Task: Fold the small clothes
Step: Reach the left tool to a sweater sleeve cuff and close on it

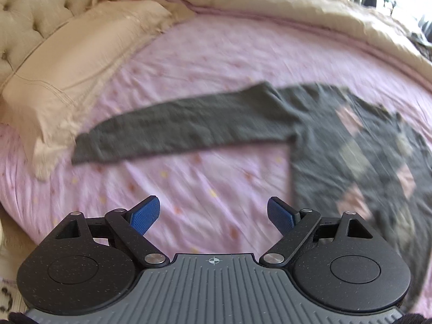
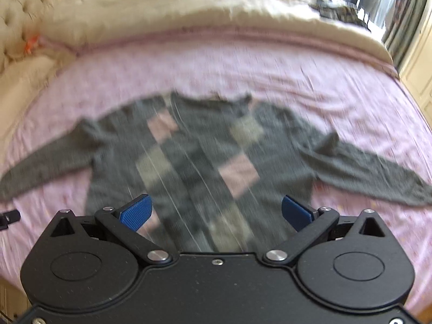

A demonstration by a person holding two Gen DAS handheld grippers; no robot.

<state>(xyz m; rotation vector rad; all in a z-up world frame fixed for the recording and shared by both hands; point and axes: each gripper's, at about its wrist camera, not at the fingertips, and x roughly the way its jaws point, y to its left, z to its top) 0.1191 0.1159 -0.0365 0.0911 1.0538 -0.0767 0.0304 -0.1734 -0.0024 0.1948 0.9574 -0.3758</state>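
Observation:
A dark grey sweater (image 2: 199,145) with pink and light grey diamond patches lies flat on the pink sheet, both sleeves spread out sideways. In the left wrist view its left sleeve (image 1: 183,124) stretches toward the pillow, with the body (image 1: 359,151) at the right. My left gripper (image 1: 213,216) is open above bare sheet, just below that sleeve and left of the hem. My right gripper (image 2: 216,213) is open over the sweater's lower hem, nothing between its blue pads. Both views are motion-blurred.
A beige pillow (image 1: 81,62) and tufted headboard (image 1: 32,8) lie to the left. A cream duvet (image 2: 189,16) is bunched along the far side of the bed. Dark clothing (image 2: 334,10) sits on its far right. Pink sheet (image 1: 216,62) surrounds the sweater.

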